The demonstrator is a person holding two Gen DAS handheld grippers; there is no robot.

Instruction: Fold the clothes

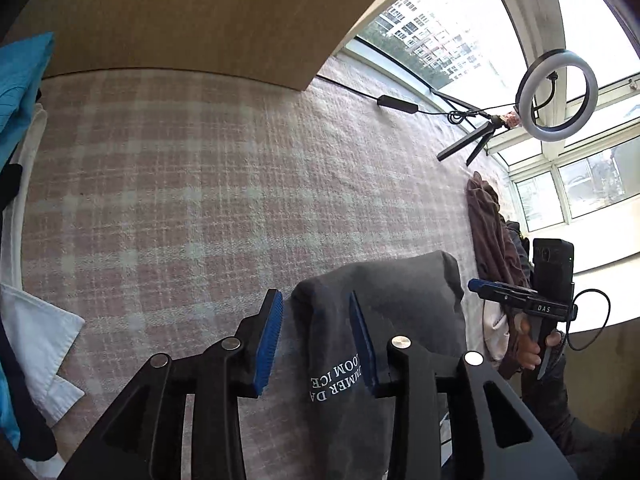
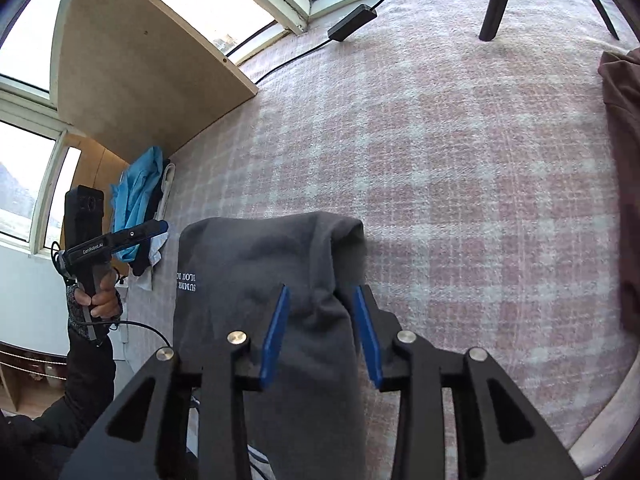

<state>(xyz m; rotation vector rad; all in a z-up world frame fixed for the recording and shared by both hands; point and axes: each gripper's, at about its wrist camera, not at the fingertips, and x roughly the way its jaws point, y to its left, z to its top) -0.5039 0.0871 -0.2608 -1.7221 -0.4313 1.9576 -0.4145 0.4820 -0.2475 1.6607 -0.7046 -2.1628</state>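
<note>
We are hovering both grippers over the dark grey garment (image 1: pixel 384 320), which is lying folded at the near edge of the pink checked blanket (image 1: pixel 200 184). Our left gripper (image 1: pixel 316 340) is spread wide, holding nothing; our right gripper (image 2: pixel 320 332) is straddling a grey fold, fingers parted.

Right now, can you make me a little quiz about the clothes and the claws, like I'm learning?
1. True or false: the right claw is clamped tight on the gray sweatshirt.
2. What color is the garment piled by the wooden panel?
3. The ring light stands: A) on the plaid blanket B) on the gray sweatshirt.

Key: 1 false, both claws are open; 2 blue; 3 A.
</note>
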